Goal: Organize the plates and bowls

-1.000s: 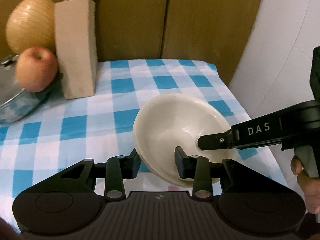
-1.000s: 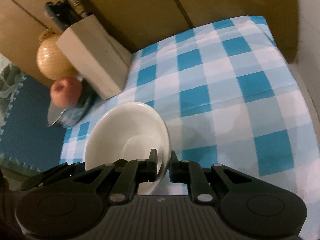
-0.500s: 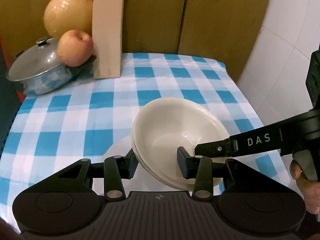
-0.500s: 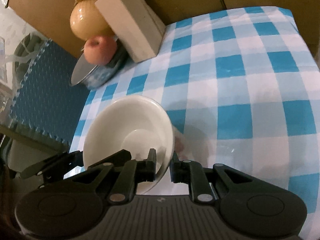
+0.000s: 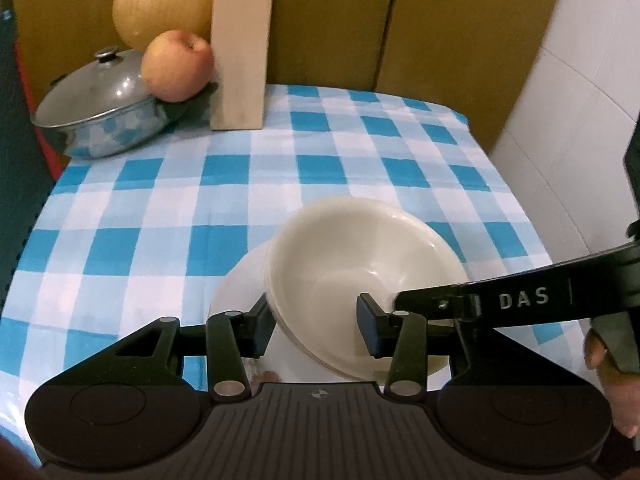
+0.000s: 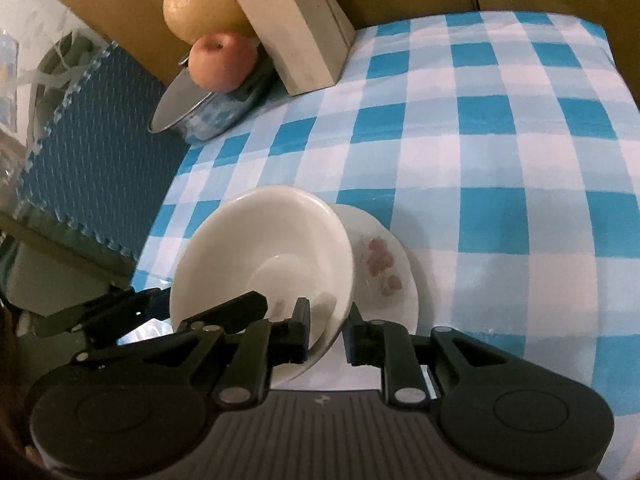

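Observation:
A stack of cream bowls (image 5: pixel 352 264) sits tilted on a white plate (image 5: pixel 236 292) near the front edge of the checked cloth. The plate (image 6: pixel 384 264) carries pink flowers. My left gripper (image 5: pixel 316 328) straddles the stack's near rim, one finger outside and one inside. Its jaws are opening and the pads look loose on the wall. My right gripper (image 6: pixel 326 336) straddles the bowls' (image 6: pixel 272 264) rim from the other side. Its jaws are opening too, with a sliver of gap by the outer pad. The right gripper's finger (image 5: pixel 500 300) shows in the left wrist view.
At the back left stand a wooden knife block (image 5: pixel 240 60), a lidded pot (image 5: pixel 100 120), an apple (image 5: pixel 176 66) and a large yellow fruit (image 5: pixel 164 0). Blue-and-white checked cloth (image 5: pixel 360 152) covers the table. A tiled wall (image 5: pixel 580 120) is to the right; a blue foam mat (image 6: pixel 92 140) hangs off the left.
Both grippers have drawn back from the knife block with the bowls. The flowered plate now shows under the stack. Both pairs of jaws stand a little wider.

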A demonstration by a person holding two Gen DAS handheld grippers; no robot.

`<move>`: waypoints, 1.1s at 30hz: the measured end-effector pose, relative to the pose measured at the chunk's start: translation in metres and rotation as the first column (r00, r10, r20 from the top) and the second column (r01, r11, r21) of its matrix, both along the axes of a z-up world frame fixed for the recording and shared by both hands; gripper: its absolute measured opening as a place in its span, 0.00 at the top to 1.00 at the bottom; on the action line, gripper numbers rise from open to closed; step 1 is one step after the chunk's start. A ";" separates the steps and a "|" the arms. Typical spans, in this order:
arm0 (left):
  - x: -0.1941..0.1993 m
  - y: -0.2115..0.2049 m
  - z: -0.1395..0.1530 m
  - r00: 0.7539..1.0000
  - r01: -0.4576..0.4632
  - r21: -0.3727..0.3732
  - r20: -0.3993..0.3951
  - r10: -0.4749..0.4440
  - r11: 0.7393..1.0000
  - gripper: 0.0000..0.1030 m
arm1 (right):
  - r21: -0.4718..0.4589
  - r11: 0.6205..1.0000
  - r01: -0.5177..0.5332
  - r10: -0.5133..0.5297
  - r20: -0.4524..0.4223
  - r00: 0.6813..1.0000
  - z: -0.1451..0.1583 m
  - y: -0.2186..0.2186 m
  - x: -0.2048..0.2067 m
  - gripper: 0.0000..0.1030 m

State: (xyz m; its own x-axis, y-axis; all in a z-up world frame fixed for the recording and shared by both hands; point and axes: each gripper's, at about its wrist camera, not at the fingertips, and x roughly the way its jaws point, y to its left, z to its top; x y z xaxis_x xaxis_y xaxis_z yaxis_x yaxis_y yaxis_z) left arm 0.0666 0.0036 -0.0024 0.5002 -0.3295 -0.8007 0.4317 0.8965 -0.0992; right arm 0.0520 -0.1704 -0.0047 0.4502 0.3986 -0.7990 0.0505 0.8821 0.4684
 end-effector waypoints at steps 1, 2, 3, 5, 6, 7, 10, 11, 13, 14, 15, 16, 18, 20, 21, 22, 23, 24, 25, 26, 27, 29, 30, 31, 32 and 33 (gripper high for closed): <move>0.000 0.001 0.000 1.000 -0.008 0.007 0.006 0.008 1.000 0.46 | -0.023 1.000 0.007 -0.007 0.015 1.000 0.002 -0.001 -0.001 0.80; 0.001 0.003 0.001 1.000 -0.015 0.007 0.011 0.015 1.000 0.42 | -0.039 0.999 0.015 -0.014 0.030 0.999 0.004 -0.002 -0.001 0.78; 0.001 0.005 0.002 1.000 -0.021 0.001 0.014 0.020 1.000 0.39 | -0.050 0.999 0.019 -0.017 0.039 0.999 0.006 -0.004 -0.002 0.74; 0.002 0.008 0.004 0.999 -0.034 -0.010 0.021 0.034 0.999 0.38 | -0.047 0.998 0.035 -0.032 0.050 0.998 0.009 -0.009 -0.004 0.72; 0.003 0.009 0.005 0.999 -0.040 -0.015 0.022 0.040 0.999 0.38 | -0.043 0.998 0.040 -0.038 0.054 0.998 0.011 -0.011 -0.004 0.72; 0.003 0.010 0.006 0.999 -0.043 -0.023 0.022 0.044 0.999 0.37 | -0.043 0.998 0.043 -0.041 0.058 0.997 0.012 -0.013 -0.005 0.72; 0.003 0.009 0.010 0.998 -0.043 -0.035 0.034 0.044 0.998 0.35 | -0.064 0.996 0.063 -0.058 0.084 0.995 0.017 -0.018 -0.008 0.72; 0.002 0.008 0.011 0.998 -0.043 -0.033 0.041 0.045 0.999 0.34 | -0.075 0.995 0.072 -0.065 0.095 0.993 0.018 -0.020 -0.008 0.72; 0.002 0.006 0.013 0.997 -0.042 -0.037 0.055 0.044 0.998 0.34 | -0.086 0.993 0.085 -0.075 0.114 0.991 0.022 -0.023 -0.010 0.72; 0.002 0.005 0.015 0.997 -0.042 -0.041 0.063 0.044 0.998 0.33 | -0.085 0.992 0.088 -0.078 0.121 0.990 0.024 -0.023 -0.010 0.72; 0.002 0.004 0.017 0.996 -0.042 -0.045 0.071 0.046 0.998 0.31 | -0.082 0.992 0.092 -0.081 0.127 0.989 0.025 -0.024 -0.011 0.72; 0.002 0.003 0.018 0.996 -0.047 -0.044 0.080 0.050 0.998 0.28 | -0.081 0.992 0.092 -0.081 0.134 0.988 0.027 -0.024 -0.011 0.72; 0.003 0.000 0.020 0.993 -0.053 -0.033 0.105 0.056 0.998 0.28 | -0.091 0.991 0.094 -0.079 0.151 0.985 0.030 -0.023 -0.011 0.71; 0.004 -0.003 0.023 0.989 -0.059 -0.017 0.133 0.061 0.998 0.23 | -0.106 0.989 0.098 -0.079 0.169 0.982 0.033 -0.021 -0.011 0.71; 0.004 -0.004 0.024 0.988 -0.064 -0.012 0.142 0.066 0.998 0.22 | -0.114 0.989 0.099 -0.078 0.177 0.981 0.034 -0.021 -0.011 0.70; 0.006 -0.004 0.024 0.987 -0.069 -0.012 0.147 0.070 0.998 0.21 | -0.120 0.987 0.102 -0.079 0.185 0.980 0.035 -0.021 -0.011 0.70; 0.007 -0.005 0.025 0.986 -0.072 -0.013 0.151 0.073 0.997 0.21 | -0.125 0.986 0.109 -0.083 0.195 0.977 0.037 -0.021 -0.012 0.69; 0.009 -0.006 0.025 0.985 -0.078 -0.013 0.152 0.079 0.997 0.21 | -0.131 0.985 0.111 -0.083 0.203 0.976 0.038 -0.022 -0.012 0.69; 0.010 -0.006 0.026 0.985 -0.084 -0.014 0.153 0.085 0.996 0.21 | -0.138 0.984 0.116 -0.085 0.213 0.973 0.040 -0.022 -0.012 0.68; 0.012 -0.007 0.026 0.984 -0.086 -0.015 0.153 0.087 0.996 0.21 | -0.143 0.982 0.123 -0.089 0.222 0.971 0.041 -0.023 -0.012 0.68; 0.012 -0.007 0.026 0.984 -0.088 -0.014 0.154 0.089 0.996 0.21 | -0.146 0.981 0.126 -0.090 0.228 0.969 0.042 -0.024 -0.013 0.67; 0.012 -0.007 0.025 0.982 -0.093 -0.008 0.164 0.093 0.996 0.19 | -0.147 0.980 0.133 -0.096 0.235 0.967 0.043 -0.025 -0.014 0.67; 0.011 -0.007 0.025 0.981 -0.100 -0.005 0.169 0.099 0.995 0.18 | -0.146 0.980 0.134 -0.097 0.236 0.967 0.043 -0.025 -0.014 0.66; 0.009 -0.006 0.025 0.979 -0.110 -0.005 0.174 0.109 0.994 0.17 | -0.147 0.980 0.133 -0.095 0.236 0.967 0.043 -0.025 -0.015 0.66; 0.007 -0.005 0.026 0.976 -0.118 -0.006 0.181 0.117 0.993 0.17 | -0.150 0.980 0.133 -0.095 0.237 0.967 0.043 -0.025 -0.016 0.66; 0.004 -0.004 0.026 0.975 -0.121 -0.006 0.187 0.120 0.993 0.17 | -0.152 0.979 0.139 -0.100 0.238 0.966 0.043 -0.024 -0.018 0.65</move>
